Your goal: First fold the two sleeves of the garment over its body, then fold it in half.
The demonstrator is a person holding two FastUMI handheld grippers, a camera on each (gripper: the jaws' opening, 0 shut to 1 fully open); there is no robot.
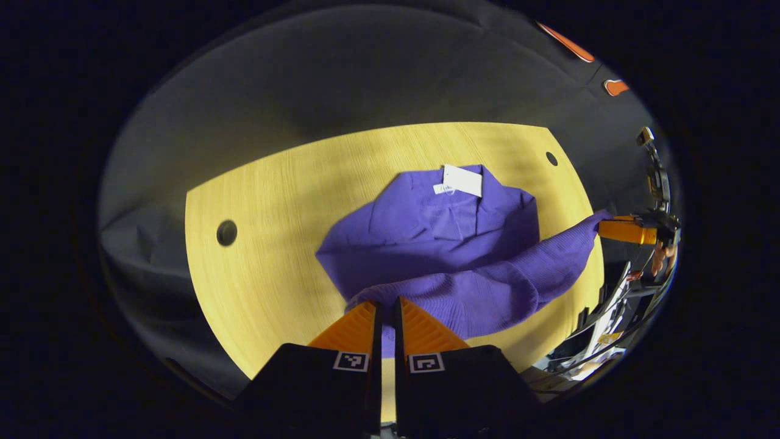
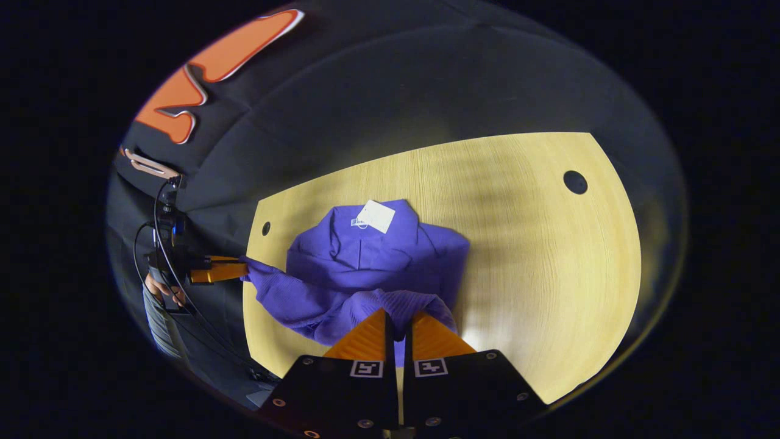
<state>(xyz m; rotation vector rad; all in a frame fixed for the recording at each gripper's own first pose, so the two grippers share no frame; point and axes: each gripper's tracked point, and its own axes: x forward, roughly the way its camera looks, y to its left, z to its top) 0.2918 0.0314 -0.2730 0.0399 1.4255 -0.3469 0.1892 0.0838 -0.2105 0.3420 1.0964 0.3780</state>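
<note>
Black cloth walls close off the booth behind a pale wooden desk (image 1: 274,201), which has a round hole near each far corner.

Left gripper view: your purple garment (image 1: 439,238) lies on the middle of the desk, collar and a white tag (image 1: 463,180) toward the far edge. Your left hand-held gripper (image 1: 385,311) sits at the near hem, its two fingers drawn together with a fold of purple knit pinched between the tips. At the right edge of this view your other hand-held gripper (image 1: 600,227) is clamped on the garment's near right corner, which is lifted off the desk and pulled out sideways past the desk's edge. A ridge of bunched fabric runs between the two grip points. Some of your hand shows behind that far gripper.

Right gripper view: the same garment (image 2: 365,262) lies left of the desk's (image 2: 536,256) centre, tag (image 2: 376,216) at the far end. Your right hand-held gripper (image 2: 399,322) is closed on the near hem, fabric caught between the fingertips. Farther left, the left hand-held gripper (image 2: 242,267) holds a stretched corner of the garment out beyond the desk's edge, with your hand (image 2: 159,288) and a striped sleeve (image 2: 159,326) behind it.
</note>
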